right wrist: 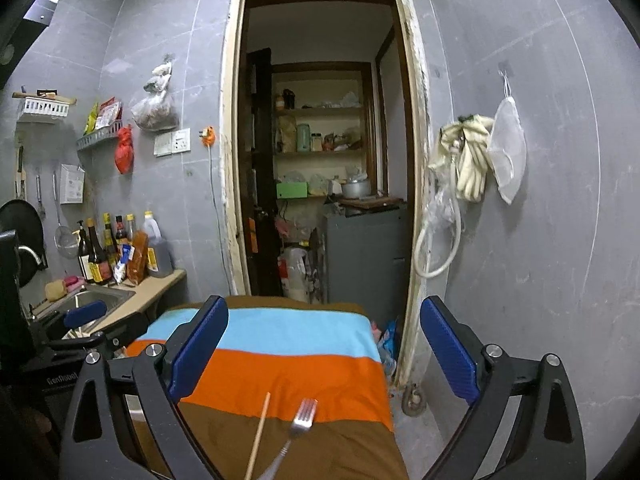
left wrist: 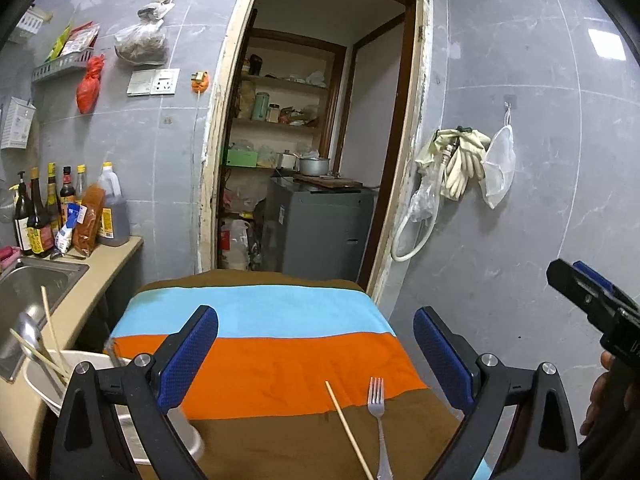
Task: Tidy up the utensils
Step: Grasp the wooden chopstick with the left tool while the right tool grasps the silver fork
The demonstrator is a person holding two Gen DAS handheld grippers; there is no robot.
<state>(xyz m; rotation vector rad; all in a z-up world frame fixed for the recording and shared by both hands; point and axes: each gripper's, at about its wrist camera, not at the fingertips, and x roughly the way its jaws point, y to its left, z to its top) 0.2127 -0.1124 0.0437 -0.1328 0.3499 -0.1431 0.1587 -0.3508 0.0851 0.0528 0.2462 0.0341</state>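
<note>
A metal fork (left wrist: pixel 378 420) and a single wooden chopstick (left wrist: pixel 348 430) lie on the striped cloth (left wrist: pixel 280 360) of a small table, near its front. Both show in the right wrist view too: the fork (right wrist: pixel 298 428) and the chopstick (right wrist: pixel 258 436). My left gripper (left wrist: pixel 316 354) is open and empty above the cloth. My right gripper (right wrist: pixel 324 344) is open and empty above the same spot. A white utensil holder (left wrist: pixel 52 376) at the table's left holds chopsticks (left wrist: pixel 48 344) and a metal spoon (left wrist: pixel 28 336).
A steel sink (left wrist: pixel 36 284) and counter with sauce bottles (left wrist: pixel 44 216) lie left. An open doorway (left wrist: pixel 320 140) to a pantry is ahead. Gloves and a hose (left wrist: pixel 456 168) hang on the right wall. The right gripper (left wrist: pixel 592 304) shows at the left wrist view's right edge.
</note>
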